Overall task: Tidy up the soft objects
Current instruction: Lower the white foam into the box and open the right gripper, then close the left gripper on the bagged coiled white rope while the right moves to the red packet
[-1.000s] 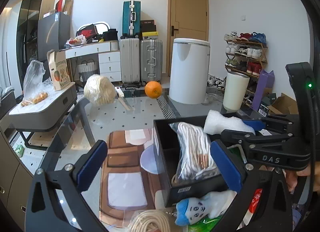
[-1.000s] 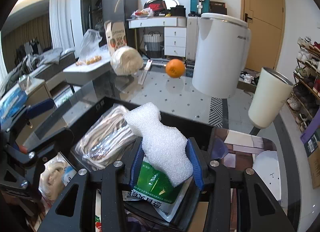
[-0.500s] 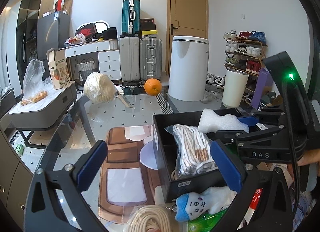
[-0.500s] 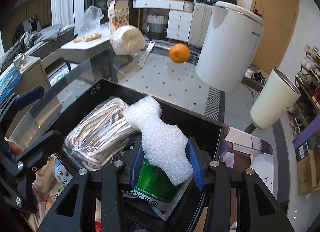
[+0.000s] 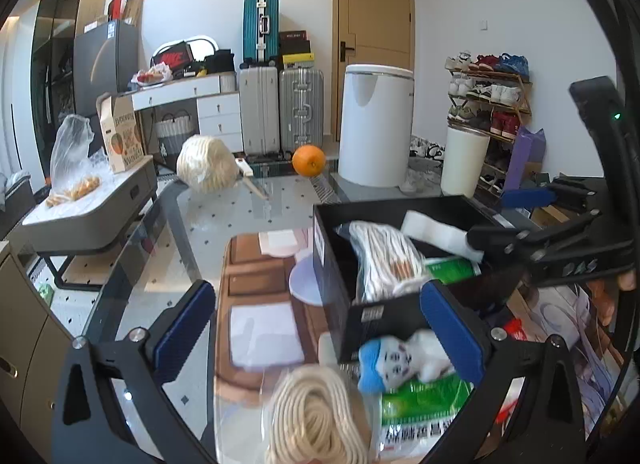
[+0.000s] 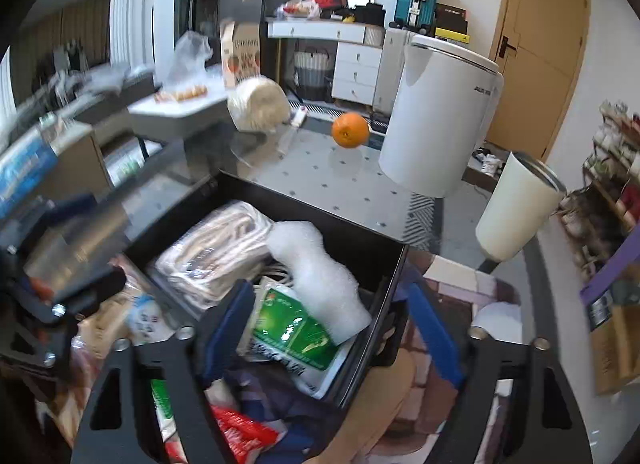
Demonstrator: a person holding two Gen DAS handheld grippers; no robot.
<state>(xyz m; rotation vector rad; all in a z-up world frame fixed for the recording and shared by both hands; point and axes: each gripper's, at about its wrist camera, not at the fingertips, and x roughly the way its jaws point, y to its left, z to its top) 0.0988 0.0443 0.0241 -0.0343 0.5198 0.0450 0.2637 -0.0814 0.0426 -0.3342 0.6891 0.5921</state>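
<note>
The foam piece (image 6: 320, 276) lies in the black bin (image 6: 394, 264), its long axis running from the bin's middle toward my right gripper (image 6: 332, 328); my jaws there have just been opening and stand wide, the foam's near end between them, free of both pads; my left gripper (image 5: 316, 328), also wide and empty, waits beside the bin, farther off.

A white foam piece (image 6: 320, 276) and green packet (image 6: 292, 332) (white-lettered) fill the black box (image 6: 376, 244).
</note>
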